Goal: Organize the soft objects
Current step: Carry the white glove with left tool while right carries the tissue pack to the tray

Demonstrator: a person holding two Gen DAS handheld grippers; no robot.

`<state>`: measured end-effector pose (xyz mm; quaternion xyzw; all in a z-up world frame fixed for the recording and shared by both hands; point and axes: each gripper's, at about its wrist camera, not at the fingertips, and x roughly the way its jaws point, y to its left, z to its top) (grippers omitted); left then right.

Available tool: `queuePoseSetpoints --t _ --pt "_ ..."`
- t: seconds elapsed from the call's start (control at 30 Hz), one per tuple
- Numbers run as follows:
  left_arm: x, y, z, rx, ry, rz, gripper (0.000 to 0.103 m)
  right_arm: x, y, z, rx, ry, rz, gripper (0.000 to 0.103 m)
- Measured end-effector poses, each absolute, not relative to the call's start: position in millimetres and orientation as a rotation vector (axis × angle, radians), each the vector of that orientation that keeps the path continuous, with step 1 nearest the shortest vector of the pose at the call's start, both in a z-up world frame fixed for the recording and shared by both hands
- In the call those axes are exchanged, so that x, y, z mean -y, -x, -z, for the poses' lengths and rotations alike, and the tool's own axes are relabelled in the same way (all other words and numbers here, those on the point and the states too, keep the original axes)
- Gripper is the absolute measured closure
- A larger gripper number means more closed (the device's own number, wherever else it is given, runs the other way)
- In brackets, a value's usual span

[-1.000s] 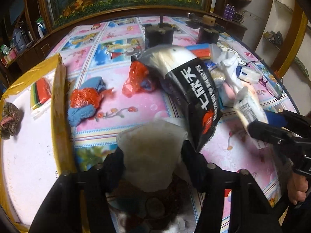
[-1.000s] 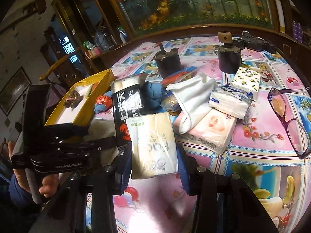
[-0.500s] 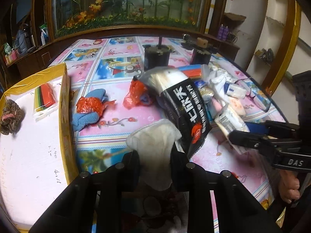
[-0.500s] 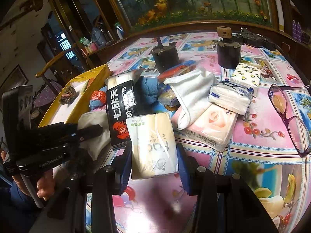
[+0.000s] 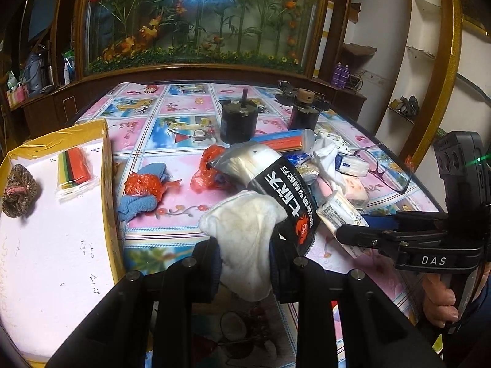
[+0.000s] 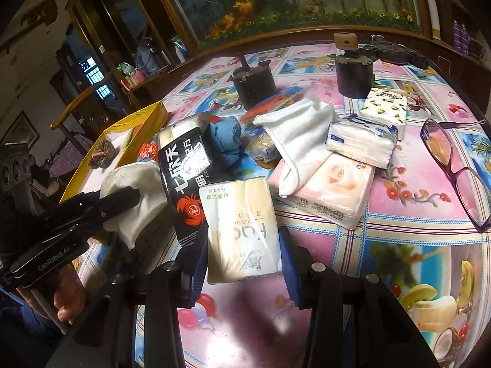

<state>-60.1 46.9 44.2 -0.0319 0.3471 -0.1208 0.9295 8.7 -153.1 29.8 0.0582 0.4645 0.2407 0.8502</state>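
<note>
My left gripper (image 5: 244, 254) is shut on a crumpled white cloth (image 5: 245, 233), which it holds a little above the table beside a black snack packet (image 5: 285, 190). From the right wrist view the same cloth (image 6: 144, 190) hangs from the left gripper (image 6: 122, 199) at the left. My right gripper (image 6: 242, 245) is shut on a cream tissue pack (image 6: 241, 224), with a pad pressed on each long side. A yellow-rimmed white tray (image 5: 107, 184) lies at the left and holds a scrunchie (image 5: 18, 190) and a striped packet (image 5: 75, 165).
A blue sock with an orange bag (image 5: 141, 190), a white towel (image 6: 297, 135), several tissue packs (image 6: 362, 141), purple glasses (image 6: 451, 165) and two black cylinders (image 6: 254, 82) crowd the table. A hand (image 6: 67, 297) holds the left gripper's handle.
The left jaws closed on the white cloth, then the gripper rose and tilted up with it. The right gripper and its tissue pack stayed put.
</note>
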Motion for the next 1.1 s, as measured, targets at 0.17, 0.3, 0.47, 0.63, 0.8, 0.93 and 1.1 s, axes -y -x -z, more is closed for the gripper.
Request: queuePoseSetpoints --t 0.17,0.3,0.47,0.63,0.8,0.93,1.1 --pt "-48.8 62.5 -46.7 -0.704 0.067 0.246 0.078 151.3 -6.5 -31.1 -0.986 -0.134 -0.501 0.056" --pt "-54.9 62.7 -47.2 -0.715 0.089 0.247 0.078 149.6 -4.4 -35.3 -0.973 -0.115 -0.47 0.056" --pt "-62.6 65.0 -50.0 -0.71 0.104 0.236 0.078 148.5 -0.5 -42.5 -0.946 -0.107 -0.45 0.054" --pt "-64.7 67.2 -52.6 -0.706 0.11 0.237 0.078 147.8 -0.2 -42.6 -0.966 -0.129 -0.466 0.054" --pt "-65.5 69.6 -55.2 -0.699 0.108 0.238 0.078 148.5 -1.2 -43.0 -0.974 -0.153 -0.46 0.054" --pt "-67.6 71.8 -58.8 -0.69 0.108 0.236 0.078 147.1 -0.7 -46.4 -0.971 -0.152 -0.455 0.054" --pt "-74.1 74.5 -64.3 -0.68 0.122 0.235 0.078 140.8 -2.5 -52.3 -0.969 -0.144 -0.468 0.054"
